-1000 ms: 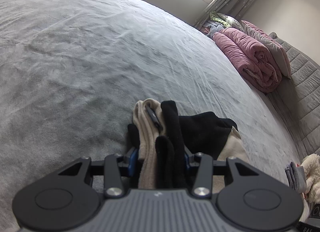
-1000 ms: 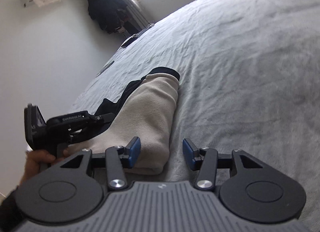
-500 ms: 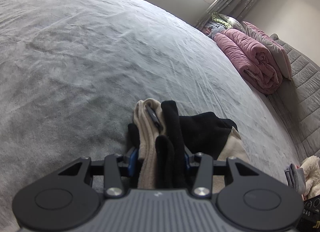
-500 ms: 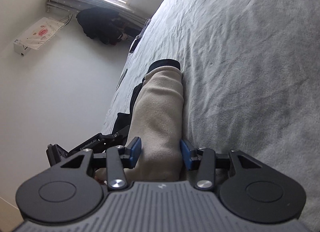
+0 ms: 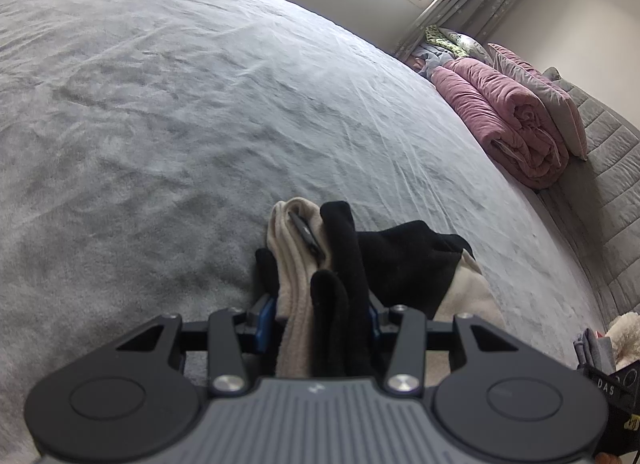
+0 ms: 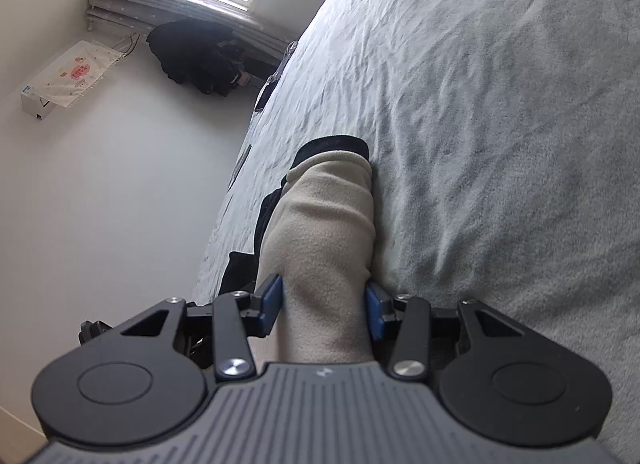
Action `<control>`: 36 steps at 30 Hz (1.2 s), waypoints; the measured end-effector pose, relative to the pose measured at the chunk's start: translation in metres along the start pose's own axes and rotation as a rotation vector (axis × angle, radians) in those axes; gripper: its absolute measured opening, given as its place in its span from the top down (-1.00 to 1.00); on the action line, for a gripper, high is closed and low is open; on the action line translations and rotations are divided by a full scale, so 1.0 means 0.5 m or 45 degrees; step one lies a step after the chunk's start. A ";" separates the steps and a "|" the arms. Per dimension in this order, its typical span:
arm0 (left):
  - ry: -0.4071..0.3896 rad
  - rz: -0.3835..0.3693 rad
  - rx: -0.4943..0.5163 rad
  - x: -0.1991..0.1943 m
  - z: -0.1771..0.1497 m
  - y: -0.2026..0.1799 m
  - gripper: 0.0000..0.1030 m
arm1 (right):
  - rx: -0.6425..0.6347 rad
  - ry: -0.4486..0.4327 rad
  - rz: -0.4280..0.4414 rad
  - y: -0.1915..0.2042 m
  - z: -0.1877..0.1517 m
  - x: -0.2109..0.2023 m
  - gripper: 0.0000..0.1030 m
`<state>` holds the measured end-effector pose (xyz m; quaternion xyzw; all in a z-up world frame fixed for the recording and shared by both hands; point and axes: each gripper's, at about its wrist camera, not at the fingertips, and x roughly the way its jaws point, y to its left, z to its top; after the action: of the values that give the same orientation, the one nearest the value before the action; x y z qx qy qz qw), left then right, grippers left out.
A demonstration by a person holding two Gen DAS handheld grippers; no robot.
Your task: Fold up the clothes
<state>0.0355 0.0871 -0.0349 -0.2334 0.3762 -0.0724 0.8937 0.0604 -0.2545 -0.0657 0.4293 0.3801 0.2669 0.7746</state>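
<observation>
Both claws (image 5: pixel 316 314) (image 6: pixel 324 304) clench the garment (image 6: pixel 324 224); only left view shows pink quilt (image 5: pixel 516 124).

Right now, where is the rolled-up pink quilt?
In the left wrist view, the rolled-up pink quilt lies at the far right edge of the grey bed, against the grey quilted headboard, below the curtained window.

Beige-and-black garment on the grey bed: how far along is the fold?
Done: the beige-and-black garment is already gathered into a narrow bundle on the grey bed.
In hand: the left claw pinches one bunched end; the right claw has its blue pads against the beige end, so both ends are held.
Left: no finished flat fold shows yet; the two ends must be brought together and the garment laid down.
</observation>
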 end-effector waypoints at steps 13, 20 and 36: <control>-0.003 0.004 -0.005 0.000 0.000 -0.003 0.14 | -0.030 -0.018 -0.021 0.006 0.012 0.015 0.11; -0.012 0.023 -0.002 -0.003 -0.003 -0.010 0.15 | -0.154 0.014 -0.099 0.031 0.012 0.021 0.17; -0.053 0.115 0.091 -0.017 -0.005 -0.065 0.28 | -0.333 0.108 -0.163 0.067 0.031 0.021 0.19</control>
<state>0.0291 0.0605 -0.0156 -0.1858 0.3648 -0.0406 0.9115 0.0762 -0.2377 -0.0352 0.2879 0.4012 0.2822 0.8225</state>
